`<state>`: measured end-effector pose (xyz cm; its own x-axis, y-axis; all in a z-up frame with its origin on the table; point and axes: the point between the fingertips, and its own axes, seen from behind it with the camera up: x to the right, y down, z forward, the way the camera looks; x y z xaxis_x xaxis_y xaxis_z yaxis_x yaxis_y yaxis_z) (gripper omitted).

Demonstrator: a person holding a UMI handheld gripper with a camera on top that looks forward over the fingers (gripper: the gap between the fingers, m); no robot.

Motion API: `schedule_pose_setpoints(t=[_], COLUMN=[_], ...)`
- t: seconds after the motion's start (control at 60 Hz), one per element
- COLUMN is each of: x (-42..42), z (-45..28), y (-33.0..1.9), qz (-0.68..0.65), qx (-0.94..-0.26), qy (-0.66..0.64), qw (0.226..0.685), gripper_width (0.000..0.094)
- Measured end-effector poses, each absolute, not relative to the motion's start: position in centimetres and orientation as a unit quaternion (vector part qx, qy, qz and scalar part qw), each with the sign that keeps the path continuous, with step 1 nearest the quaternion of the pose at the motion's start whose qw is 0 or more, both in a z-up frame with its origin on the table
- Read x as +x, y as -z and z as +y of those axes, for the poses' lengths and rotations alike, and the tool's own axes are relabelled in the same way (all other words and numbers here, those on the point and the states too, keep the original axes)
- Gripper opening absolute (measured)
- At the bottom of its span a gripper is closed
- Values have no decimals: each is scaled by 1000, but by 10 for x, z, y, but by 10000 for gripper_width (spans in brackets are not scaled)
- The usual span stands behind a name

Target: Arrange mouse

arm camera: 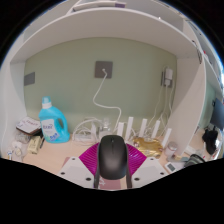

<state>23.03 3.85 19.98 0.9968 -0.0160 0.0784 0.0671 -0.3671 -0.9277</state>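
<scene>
Tool [112, 178] fingers sat at either flank of the black mouse [112, 156], which lay between the magenta pads [90, 160] just above the bench [55, 155]; whether they truly pinched it I could not tell. Its shell looked light, rigid and slick; the straight mid-flanks seemed the safest hold.

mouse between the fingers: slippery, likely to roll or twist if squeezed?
The mouse has a smooth, domed black shell, so it may slip on the pads. It looks rigid and probably light. The rounded sides could let it twist; its flat base makes rolling unlikely.
</scene>
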Motion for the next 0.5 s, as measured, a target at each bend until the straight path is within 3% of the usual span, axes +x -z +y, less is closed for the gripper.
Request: schedule_pose_setpoints(t=[0.133, 0.283, 0.35, 0.433, 0.5], x=[178, 165, 160, 156, 158], z=[62, 65, 62, 65, 62], y=[-82, -7, 12, 11, 7], qz=[-23, -28, -31, -37, -33], qx=[-875, -904, -912, -910, -911], qy=[7, 12, 6, 0, 7], qw=[484, 426, 409, 414, 411], gripper_width=[361, 365, 393, 465, 599])
